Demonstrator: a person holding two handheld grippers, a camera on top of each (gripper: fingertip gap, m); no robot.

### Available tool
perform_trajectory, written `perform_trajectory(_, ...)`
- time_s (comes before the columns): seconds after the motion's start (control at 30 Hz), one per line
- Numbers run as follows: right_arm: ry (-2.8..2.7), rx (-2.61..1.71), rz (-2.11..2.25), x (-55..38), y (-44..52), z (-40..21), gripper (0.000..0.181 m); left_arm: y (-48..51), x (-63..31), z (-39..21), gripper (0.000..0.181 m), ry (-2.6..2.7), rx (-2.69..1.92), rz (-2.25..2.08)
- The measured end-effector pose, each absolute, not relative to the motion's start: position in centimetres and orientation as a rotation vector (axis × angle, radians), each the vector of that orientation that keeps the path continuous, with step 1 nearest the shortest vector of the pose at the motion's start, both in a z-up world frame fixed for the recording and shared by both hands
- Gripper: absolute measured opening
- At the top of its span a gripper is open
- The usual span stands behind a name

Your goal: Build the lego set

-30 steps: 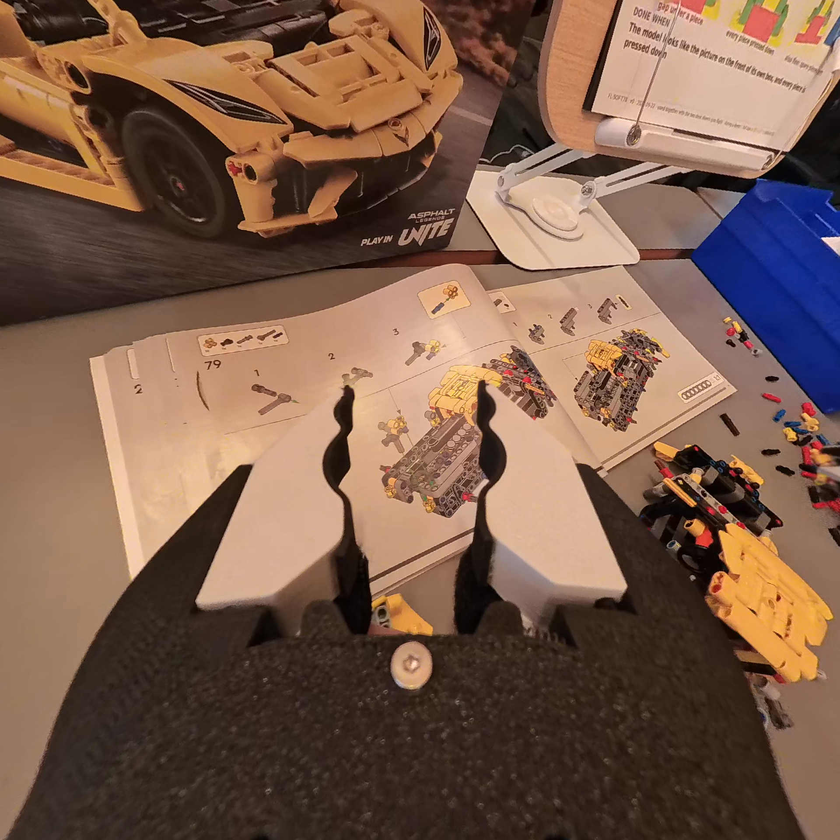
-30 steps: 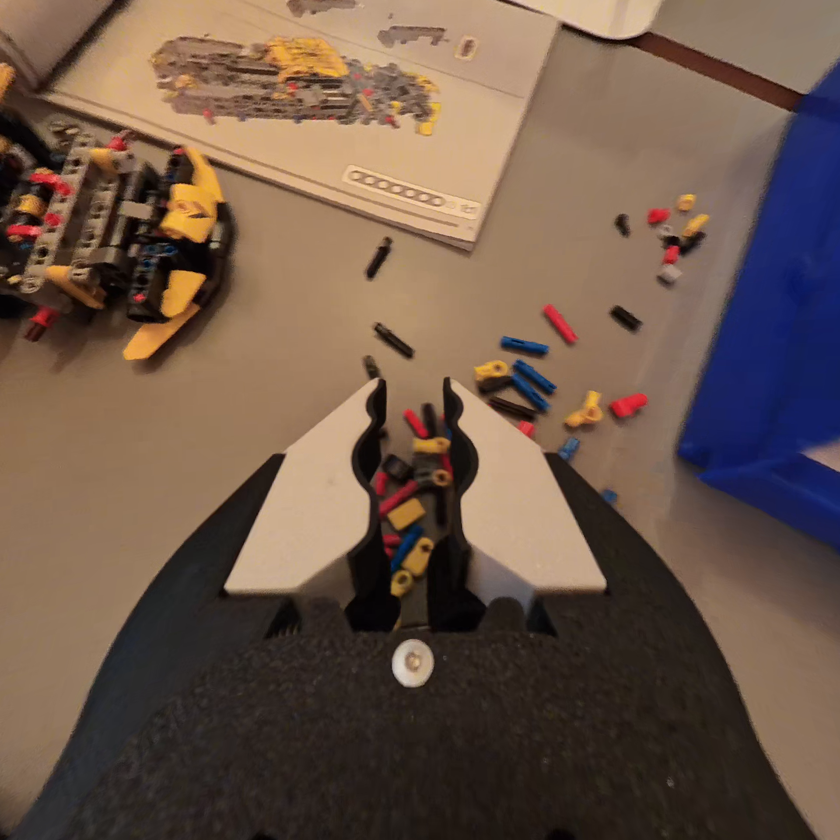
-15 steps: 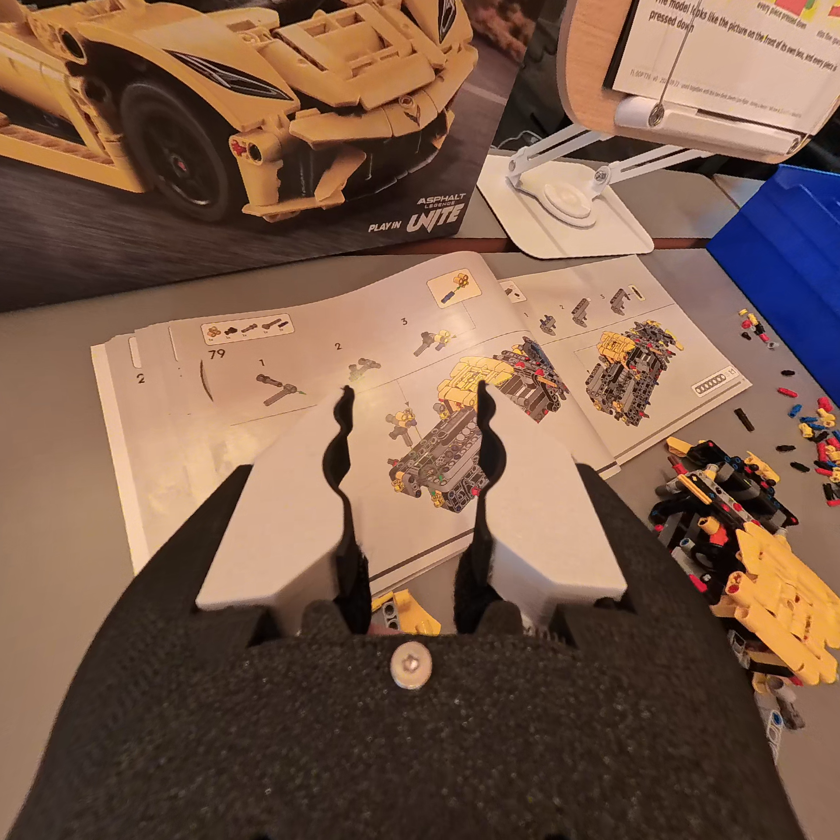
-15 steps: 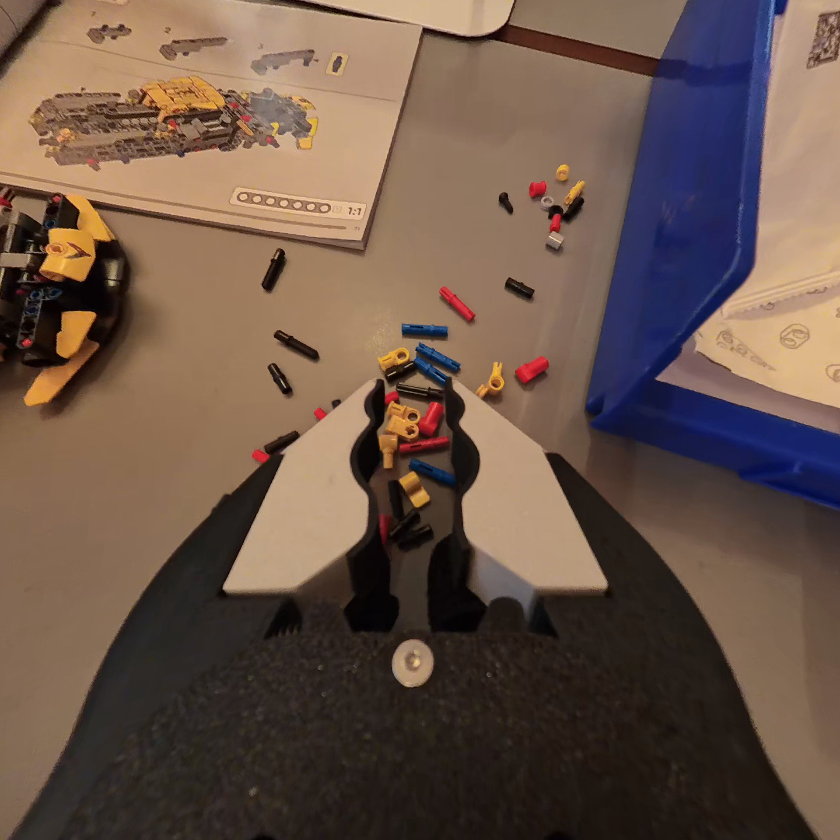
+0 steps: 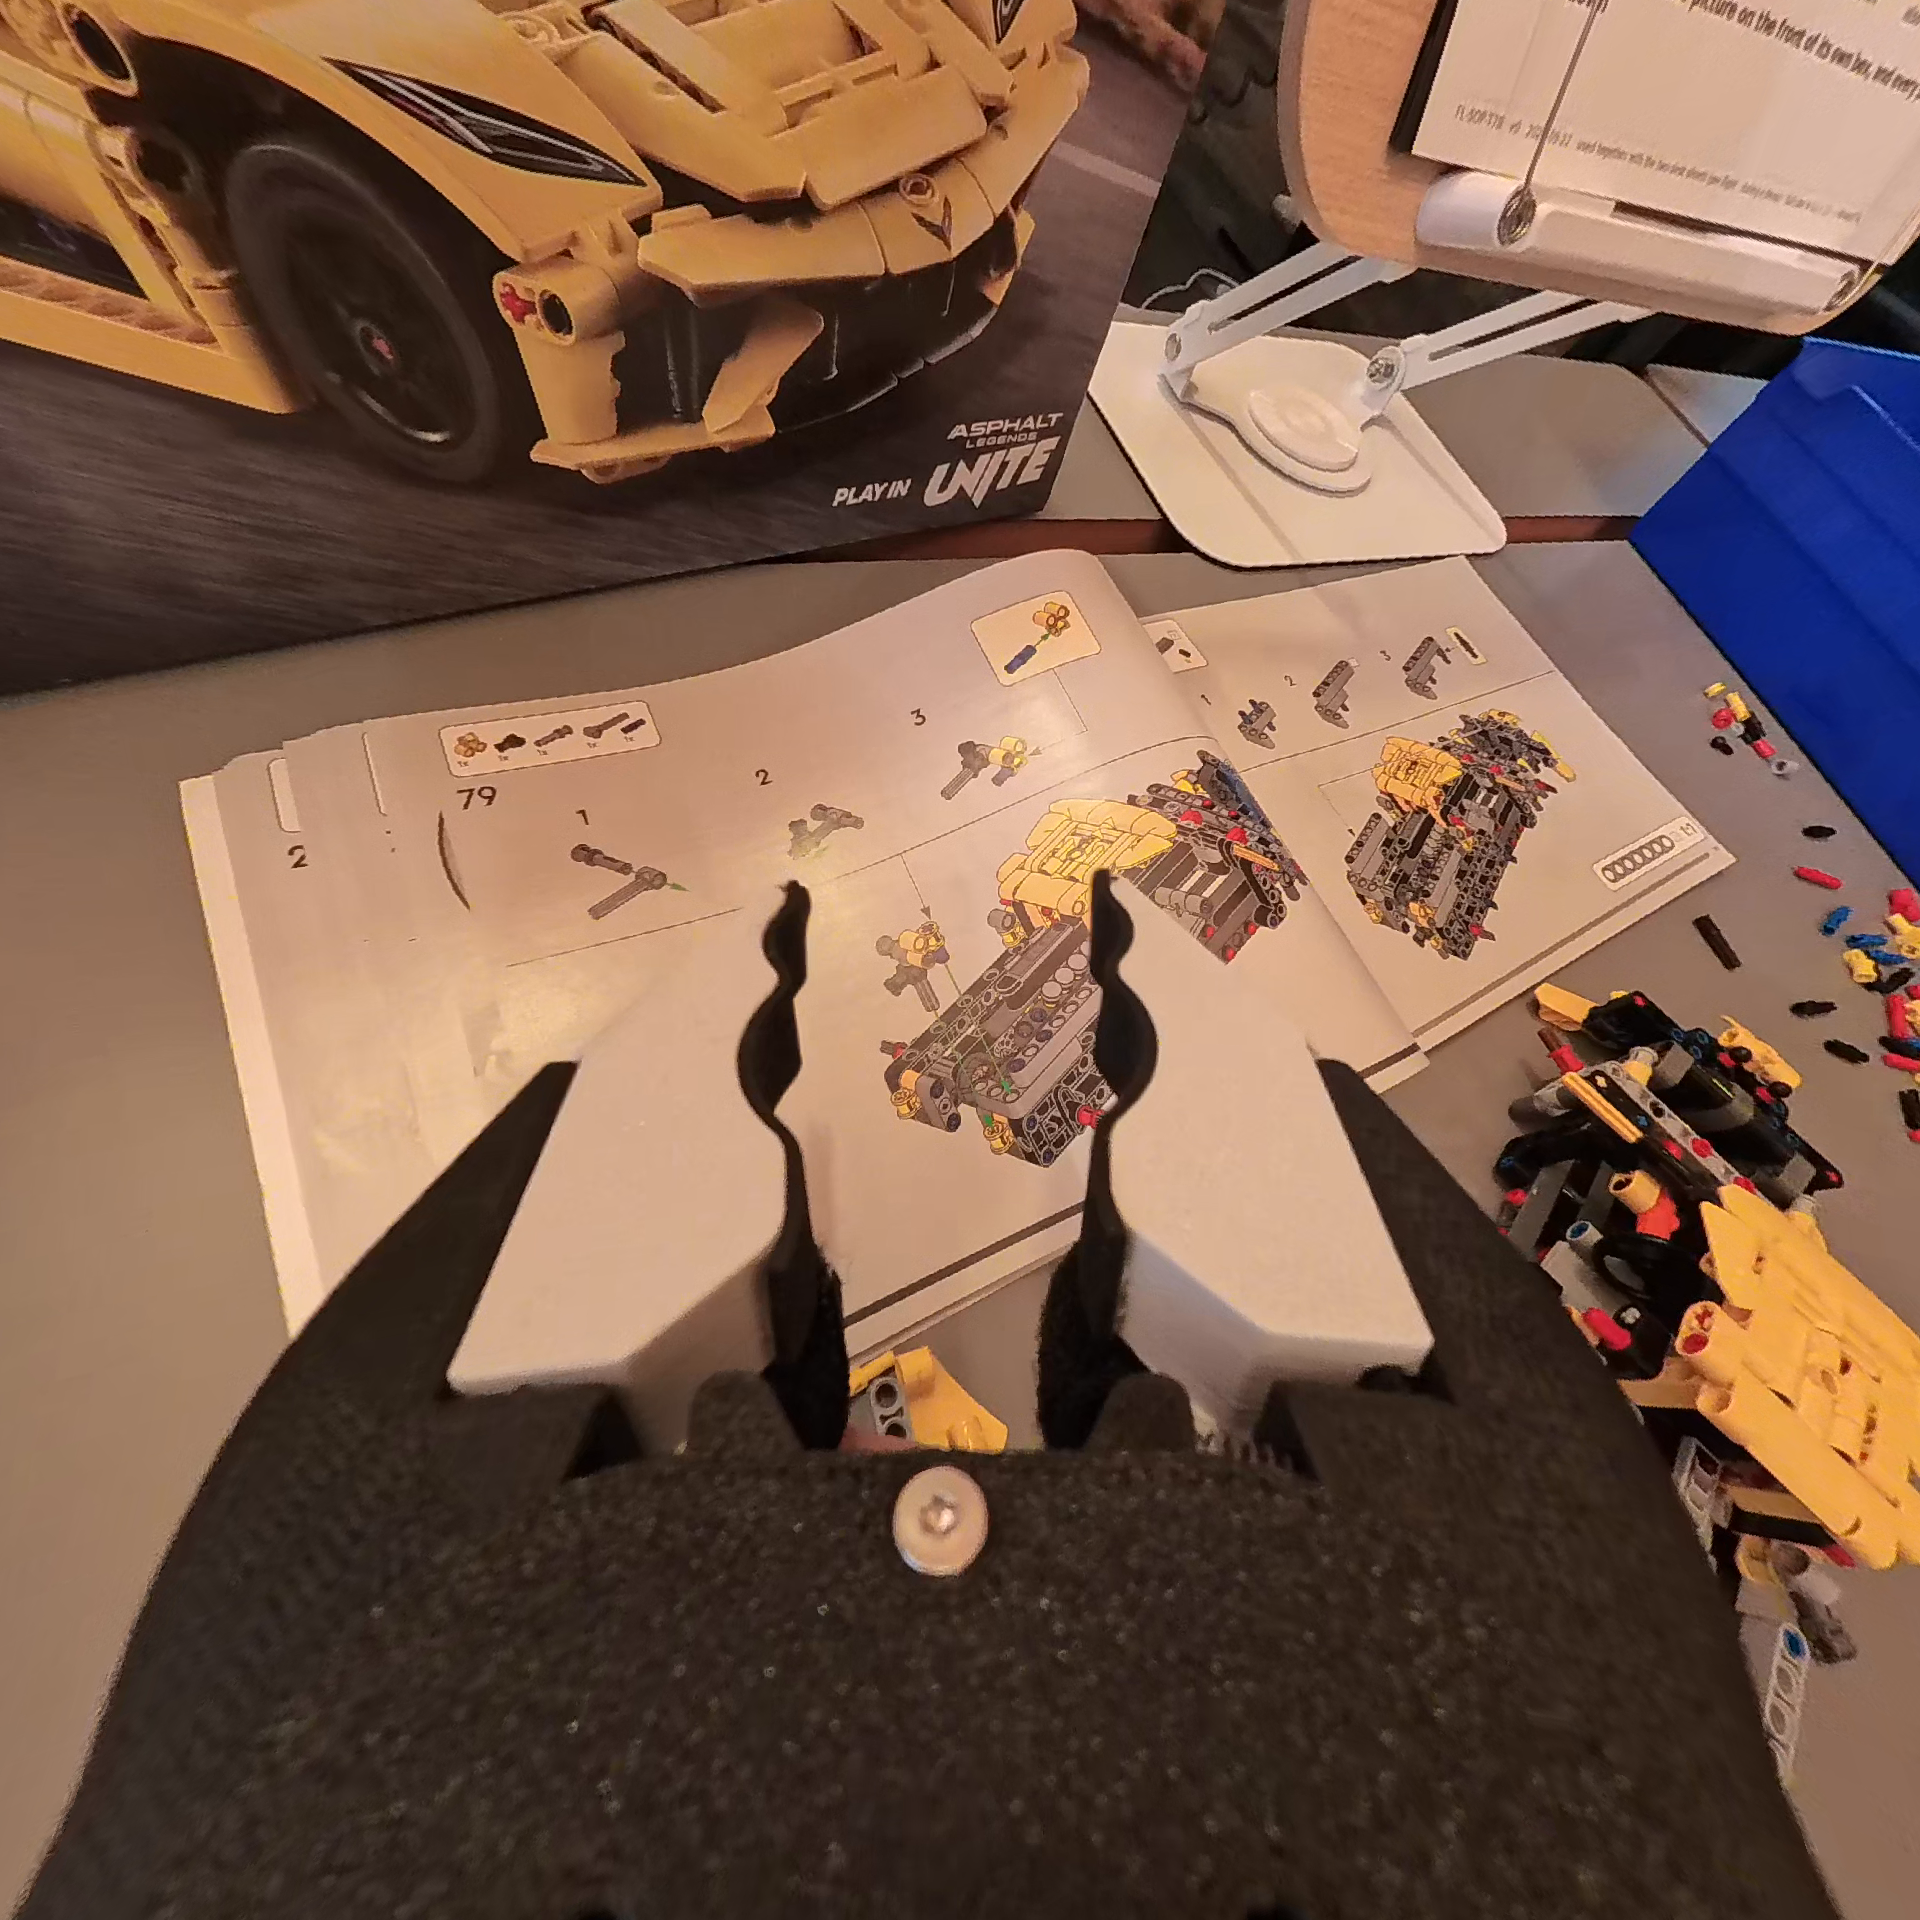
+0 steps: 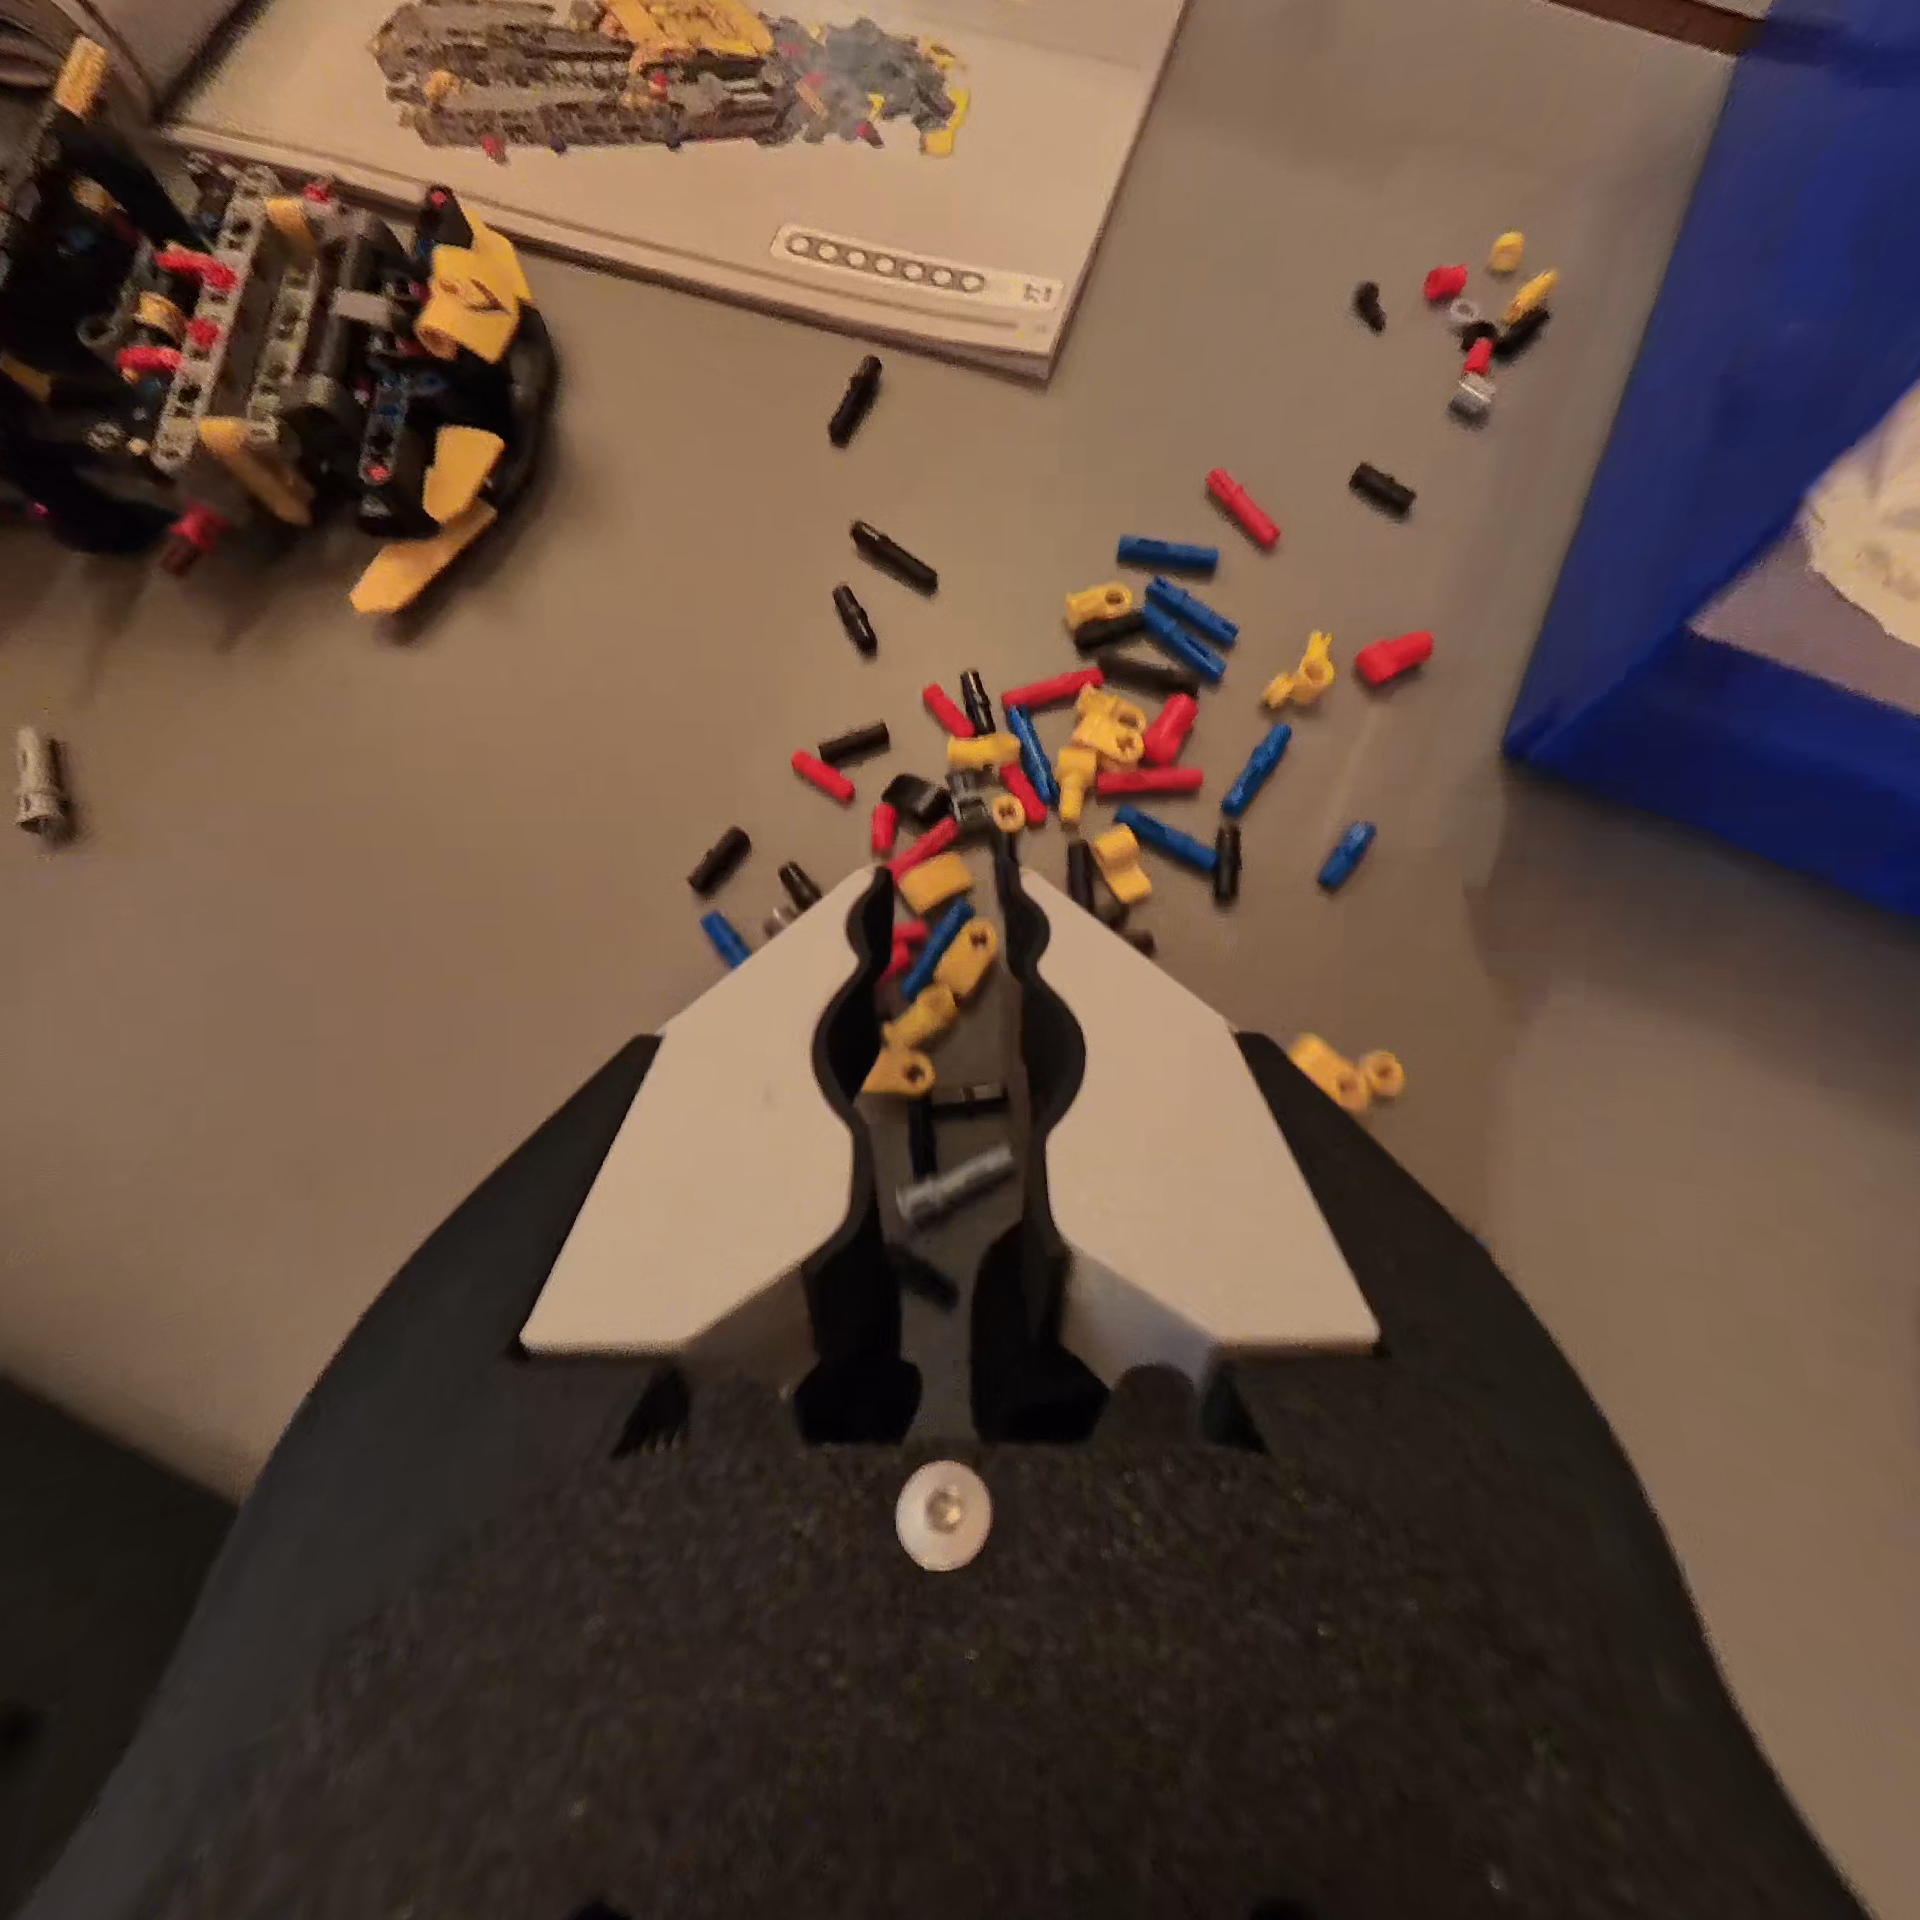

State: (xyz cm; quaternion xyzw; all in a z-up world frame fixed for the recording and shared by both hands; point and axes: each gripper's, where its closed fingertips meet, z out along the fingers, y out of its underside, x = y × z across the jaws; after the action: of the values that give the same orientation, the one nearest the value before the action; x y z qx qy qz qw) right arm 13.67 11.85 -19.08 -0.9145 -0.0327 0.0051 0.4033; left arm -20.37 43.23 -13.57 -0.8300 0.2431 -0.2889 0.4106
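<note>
Part-built car model on the grey table, black and grey frame with yellow panels, just beside the lower corner of the open instruction booklet; same model at right edge of the left wrist view. Loose pins and connectors scattered right of the model, between it and the blue bin: black, blue and red pins, yellow connectors, a grey pin apart at far left. Step in hand, as judged: picking small parts for a sub-assembly shown on the open page. Right gripper low over the near edge of the scatter, jaws narrowly parted, nothing clamped; yellow connectors and a grey pin visible through the gap, lying on the table. Left gripper hovering over the booklet, jaws moderately apart, empty; a yellow piece glimpsed under it at the booklet's near edge. Set box propped behind, white document stand beside it. Next move likely calls for singling out one piece from a crowded cluster: tips down around one part only, neighbours touching it, so nudging or a double pick is the risk. View slightly blurred.
</note>
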Motion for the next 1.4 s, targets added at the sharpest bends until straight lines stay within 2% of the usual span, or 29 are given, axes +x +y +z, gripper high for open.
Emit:
perform_trajectory(0.27,-0.022,-2.383,-0.066,15.3,4.1,-19.0,0.020,43.2,-20.5,-13.3,0.055,0.608,-2.083,-0.726)
perform_trajectory(0.4,-0.038,-2.352,0.072,14.2,1.7,-18.8,0.020,43.1,-20.4,-13.1,0.055,0.609,-2.079,-0.728)
perform_trajectory(0.83,-0.062,-2.339,0.069,13.6,1.9,-18.9,0.020,43.2,-20.4,-13.9,0.055,0.617,-2.096,-0.708)
perform_trajectory(1.0,0.020,-2.195,0.096,12.9,4.7,-16.5,0.021,43.0,-20.4,-13.4,0.055,0.621,-2.085,-0.710)
perform_trajectory(1.2,0.086,-1.959,0.187,9.2,12.0,-13.4,0.023,43.2,-20.8,-13.3,0.055,0.622,-2.083,-0.677)
perform_trajectory(1.4,0.038,-1.805,0.148,9.3,18.8,-11.6,0.023,43.5,-21.4,-14.5,0.055,0.620,-2.117,-0.649)
